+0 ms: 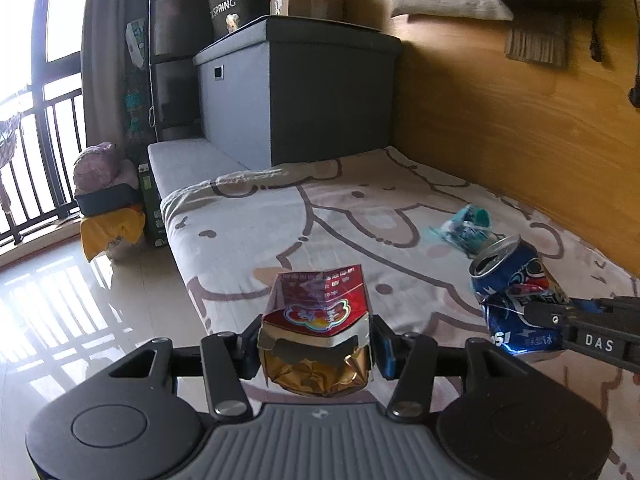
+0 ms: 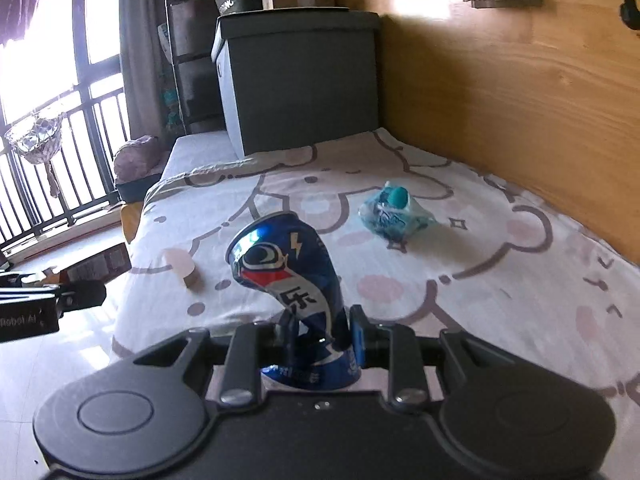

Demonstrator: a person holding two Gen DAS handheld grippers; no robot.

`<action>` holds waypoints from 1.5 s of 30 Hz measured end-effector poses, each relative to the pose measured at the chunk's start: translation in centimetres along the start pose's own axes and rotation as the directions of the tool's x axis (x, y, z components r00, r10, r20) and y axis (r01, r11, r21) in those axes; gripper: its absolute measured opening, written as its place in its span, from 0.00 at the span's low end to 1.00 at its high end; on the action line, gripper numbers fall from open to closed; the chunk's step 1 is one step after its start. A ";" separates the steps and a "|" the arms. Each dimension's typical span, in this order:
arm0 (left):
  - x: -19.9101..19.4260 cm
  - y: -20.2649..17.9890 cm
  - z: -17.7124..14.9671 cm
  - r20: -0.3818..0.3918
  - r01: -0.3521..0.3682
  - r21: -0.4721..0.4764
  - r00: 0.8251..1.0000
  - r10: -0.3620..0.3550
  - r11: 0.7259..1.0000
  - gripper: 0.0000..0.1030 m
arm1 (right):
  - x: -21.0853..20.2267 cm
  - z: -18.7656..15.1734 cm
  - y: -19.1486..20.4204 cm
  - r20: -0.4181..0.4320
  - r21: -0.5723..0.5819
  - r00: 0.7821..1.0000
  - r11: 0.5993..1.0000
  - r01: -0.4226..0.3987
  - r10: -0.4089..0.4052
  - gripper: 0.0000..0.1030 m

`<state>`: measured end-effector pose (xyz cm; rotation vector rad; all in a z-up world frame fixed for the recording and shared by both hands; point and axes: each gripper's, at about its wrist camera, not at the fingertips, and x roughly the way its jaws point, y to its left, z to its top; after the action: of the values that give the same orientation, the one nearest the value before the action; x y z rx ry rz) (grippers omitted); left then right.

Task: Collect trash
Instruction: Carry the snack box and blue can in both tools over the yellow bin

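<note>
A crumpled red and gold carton (image 1: 320, 320) sits pinched between the jaws of my left gripper (image 1: 316, 340), held above the bed. My right gripper (image 2: 320, 336) is shut on a crushed blue soda can (image 2: 288, 276), which leans left with its open top up. The left wrist view shows that same blue soda can (image 1: 512, 280) at the right, gripped by the right gripper (image 1: 548, 320). A crumpled blue plastic bottle (image 2: 394, 214) with a teal cap lies on the bed near the wooden wall, and it shows as the blue plastic bottle (image 1: 466, 226) in the left wrist view.
The bed (image 1: 360, 216) has a pale sheet with a cartoon print and runs along a wooden wall (image 1: 500, 120). A grey storage box (image 1: 296, 92) stands at its far end. Left of the bed are a shiny floor (image 1: 72, 304), a balcony railing and piled bags.
</note>
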<state>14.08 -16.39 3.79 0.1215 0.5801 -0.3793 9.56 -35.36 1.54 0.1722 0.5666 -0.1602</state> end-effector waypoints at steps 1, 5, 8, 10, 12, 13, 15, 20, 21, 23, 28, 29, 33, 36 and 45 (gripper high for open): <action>-0.4 0.0 -0.1 0.003 0.001 -0.002 1.000 -0.001 1.000 0.51 | -0.3 -0.1 0.1 -0.001 0.002 1.000 1.000 0.004 -0.004 0.27; -2.0 0.1 -0.3 0.012 0.010 -0.012 1.000 -0.010 1.000 0.51 | -1.7 -0.2 0.4 -0.003 0.004 1.000 1.000 0.010 -0.010 0.27; -3.0 0.4 -0.5 0.017 0.019 -0.027 1.000 -0.018 0.999 0.51 | -2.5 -0.3 1.1 0.003 -0.005 1.000 1.000 0.012 -0.012 0.27; -3.6 0.7 -0.7 0.016 0.020 -0.028 1.000 -0.020 0.999 0.51 | -2.9 -0.4 1.7 0.004 -0.006 1.000 1.000 0.008 -0.008 0.27; -4.1 1.1 -0.9 0.015 0.020 -0.032 1.000 -0.019 0.999 0.51 | -3.2 -0.5 2.2 0.005 -0.013 1.000 1.000 0.009 -0.009 0.27; -4.2 1.4 -1.0 0.015 0.018 -0.033 1.000 -0.018 0.999 0.51 | -3.3 -0.5 2.5 0.004 -0.015 1.000 1.000 0.009 -0.009 0.27; -4.7 2.0 -1.2 0.015 0.016 -0.040 1.000 -0.016 0.999 0.51 | -3.4 -0.6 3.2 0.002 -0.017 1.000 1.000 0.003 -0.002 0.27; -5.5 4.1 -2.1 0.014 -0.001 -0.064 1.000 0.002 0.998 0.51 | -3.4 -0.6 5.2 -0.001 -0.027 1.000 0.999 -0.026 0.026 0.27; -5.7 4.7 -2.2 0.014 -0.007 -0.069 1.000 0.008 0.998 0.51 | -3.3 -0.6 5.7 -0.003 -0.029 0.999 0.999 -0.037 0.037 0.27; -6.0 5.8 -2.5 0.014 -0.021 -0.083 1.000 0.022 0.996 0.51 | -3.1 -0.7 6.9 -0.009 -0.035 0.998 0.998 -0.059 0.059 0.27; -6.8 9.2 -3.5 0.002 -0.068 -0.113 0.998 0.068 0.991 0.51 | -2.4 -1.0 10.3 -0.032 -0.057 0.993 0.991 -0.119 0.118 0.27; -6.9 9.9 -3.7 -0.002 -0.077 -0.119 0.997 0.078 0.990 0.51 | -2.2 -1.1 11.0 -0.039 -0.062 0.991 0.989 -0.132 0.130 0.27; -7.3 12.6 -4.7 -0.020 -0.117 -0.147 0.993 0.116 0.982 0.51 | -1.6 -1.6 13.9 -0.067 -0.083 0.982 0.980 -0.180 0.174 0.27; -7.7 14.5 -5.6 -0.032 -0.144 -0.170 0.990 0.140 0.975 0.51 | -1.1 -2.0 16.1 -0.088 -0.103 0.976 0.972 -0.210 0.201 0.27; -7.4 19.1 -8.6 -0.087 -0.193 -0.220 0.980 0.178 0.956 0.51 | 1.2 -3.6 21.1 -0.179 -0.126 0.946 0.947 -0.295 0.270 0.27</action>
<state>11.31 5.46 0.85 -0.0326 0.6684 -0.1242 12.86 -14.21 0.35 0.1180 0.7046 0.1786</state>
